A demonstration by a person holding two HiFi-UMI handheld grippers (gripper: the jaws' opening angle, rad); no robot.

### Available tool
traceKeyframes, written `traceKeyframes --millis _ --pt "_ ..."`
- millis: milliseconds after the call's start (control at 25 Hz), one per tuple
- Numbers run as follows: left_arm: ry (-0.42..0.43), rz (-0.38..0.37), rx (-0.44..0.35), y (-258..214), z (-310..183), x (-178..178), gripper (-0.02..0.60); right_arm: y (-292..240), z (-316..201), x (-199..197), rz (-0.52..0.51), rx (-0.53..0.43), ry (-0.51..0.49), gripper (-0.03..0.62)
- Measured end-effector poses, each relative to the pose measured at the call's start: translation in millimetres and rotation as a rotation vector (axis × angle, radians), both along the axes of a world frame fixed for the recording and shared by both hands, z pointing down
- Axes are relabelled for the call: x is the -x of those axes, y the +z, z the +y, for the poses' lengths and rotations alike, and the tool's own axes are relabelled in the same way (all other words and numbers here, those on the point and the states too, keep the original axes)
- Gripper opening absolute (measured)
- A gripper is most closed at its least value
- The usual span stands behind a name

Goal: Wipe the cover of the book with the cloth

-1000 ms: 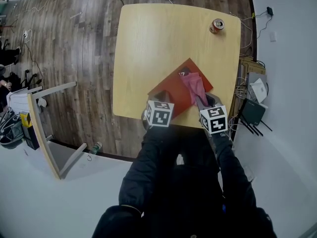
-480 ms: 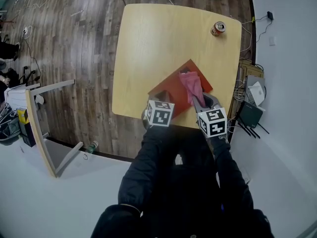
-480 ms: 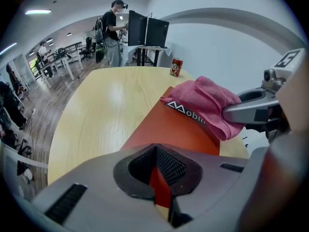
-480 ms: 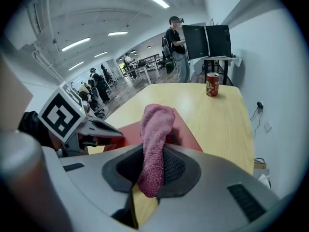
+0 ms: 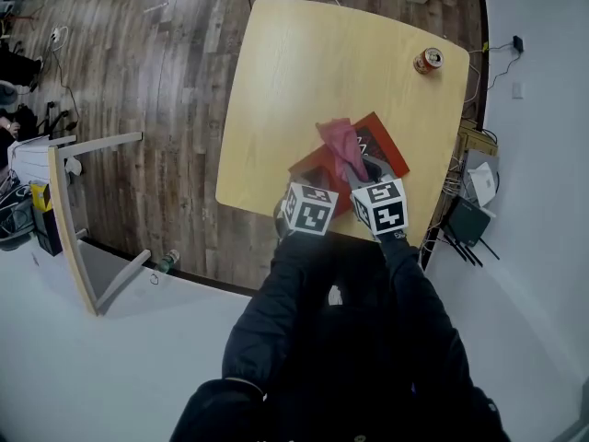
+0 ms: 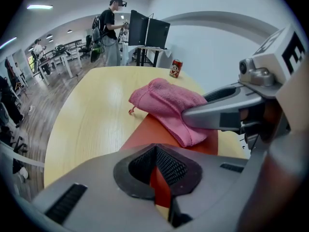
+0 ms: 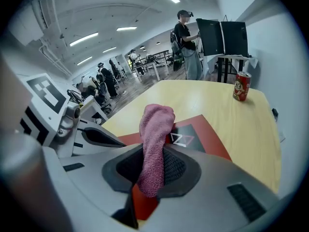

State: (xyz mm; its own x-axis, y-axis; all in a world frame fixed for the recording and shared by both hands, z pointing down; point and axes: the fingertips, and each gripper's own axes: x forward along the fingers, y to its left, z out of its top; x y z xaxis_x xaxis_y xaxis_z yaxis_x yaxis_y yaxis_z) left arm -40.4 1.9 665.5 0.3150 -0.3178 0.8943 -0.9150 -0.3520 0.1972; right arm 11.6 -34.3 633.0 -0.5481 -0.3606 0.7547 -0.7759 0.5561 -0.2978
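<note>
A red book lies near the front edge of the yellow table. The pink cloth is draped over the book's left part, and its far end reaches past the book's edge onto the table. My right gripper is shut on the cloth's near end, just above the book. My left gripper is shut on the book's near corner; red cover shows between its jaws. In the left gripper view the cloth lies ahead, with a right finger on it.
A red soda can stands at the table's far right corner. Cables and black boxes lie on the floor to the right of the table. A white frame stands on the left. People and monitors are beyond the table.
My right gripper has moved left toward the left gripper, dragging the cloth across the cover to the book's left side. The left gripper keeps its hold on the book.
</note>
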Motion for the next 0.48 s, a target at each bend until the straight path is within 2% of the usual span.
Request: traceKeyframes --millis 480 --pt "0.015 0.011 0.011 0 0 1 0.034 14 23 -15 0.03 0.051 -0.007 0.09"
